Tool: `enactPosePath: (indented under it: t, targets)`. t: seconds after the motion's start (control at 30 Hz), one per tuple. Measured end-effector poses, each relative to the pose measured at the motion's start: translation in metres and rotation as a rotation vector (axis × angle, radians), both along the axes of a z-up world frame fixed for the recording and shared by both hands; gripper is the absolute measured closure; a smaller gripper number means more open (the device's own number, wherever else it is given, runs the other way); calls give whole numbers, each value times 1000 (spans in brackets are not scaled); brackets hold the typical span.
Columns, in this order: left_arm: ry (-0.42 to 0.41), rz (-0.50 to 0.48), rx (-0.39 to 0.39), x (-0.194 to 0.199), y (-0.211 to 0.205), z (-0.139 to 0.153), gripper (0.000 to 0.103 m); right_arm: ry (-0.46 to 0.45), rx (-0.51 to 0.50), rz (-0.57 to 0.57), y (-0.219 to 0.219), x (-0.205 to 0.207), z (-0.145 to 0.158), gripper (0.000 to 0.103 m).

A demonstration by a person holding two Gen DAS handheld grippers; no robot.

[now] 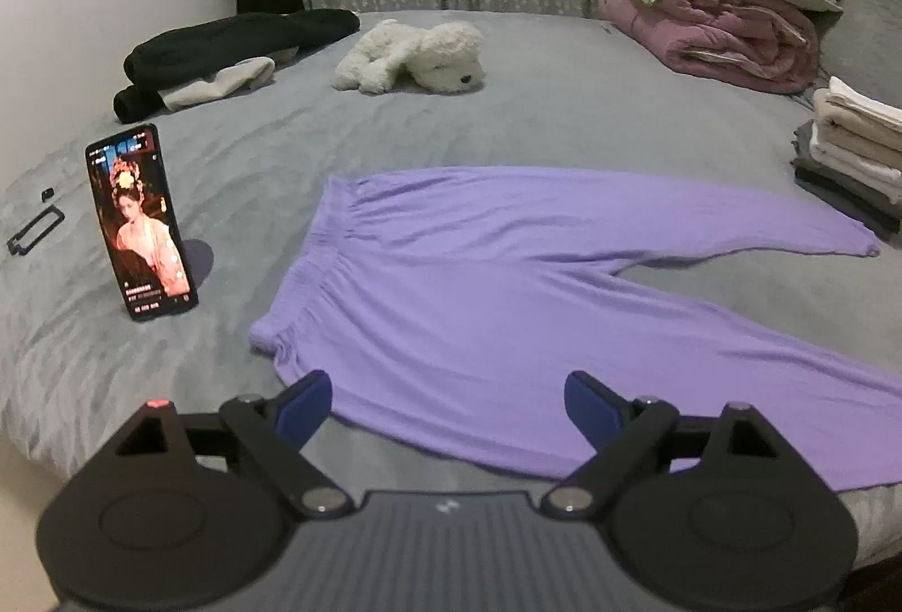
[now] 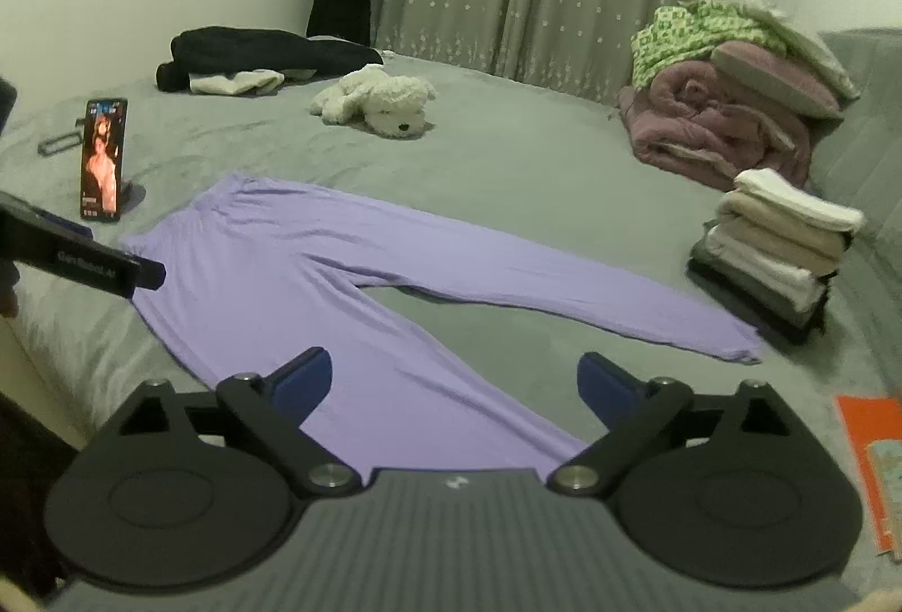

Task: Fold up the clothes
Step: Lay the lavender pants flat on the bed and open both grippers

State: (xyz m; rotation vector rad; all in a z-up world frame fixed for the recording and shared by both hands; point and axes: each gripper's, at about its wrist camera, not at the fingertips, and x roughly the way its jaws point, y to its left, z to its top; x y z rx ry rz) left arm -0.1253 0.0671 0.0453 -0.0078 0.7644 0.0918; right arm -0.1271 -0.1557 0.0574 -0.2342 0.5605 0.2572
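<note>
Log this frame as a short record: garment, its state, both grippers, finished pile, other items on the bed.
garment: purple pants
state: spread flat on the bed, legs apart, unfolded
left gripper: open, empty, near the waistband side
right gripper: open, empty, over the near leg
finished pile: folded stack beyond the leg ends
other items: phone standing upright, plush dog, black clothes, pink quilt

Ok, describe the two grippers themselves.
Both match: the left gripper and right gripper have a grey ribbed body, black round side discs, black linkage arms with silver pivots, and blue fingers. The left one, seen from the right wrist view, carries white lettering.
</note>
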Motion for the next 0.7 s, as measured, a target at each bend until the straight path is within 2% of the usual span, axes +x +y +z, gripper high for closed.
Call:
enactPosePath:
  t: [0.23, 0.5, 0.7]
  targets:
    - [-38, 7, -4, -2, -10, 7, 3, -5, -54, 7, -5, -12, 3, 2]
    - [-35, 46, -64, 33, -1, -4, 1, 57, -72, 42, 9, 18, -12, 2]
    - [-9, 30, -49, 65, 5, -21, 1, 100, -64, 66, 27, 56, -21, 2]
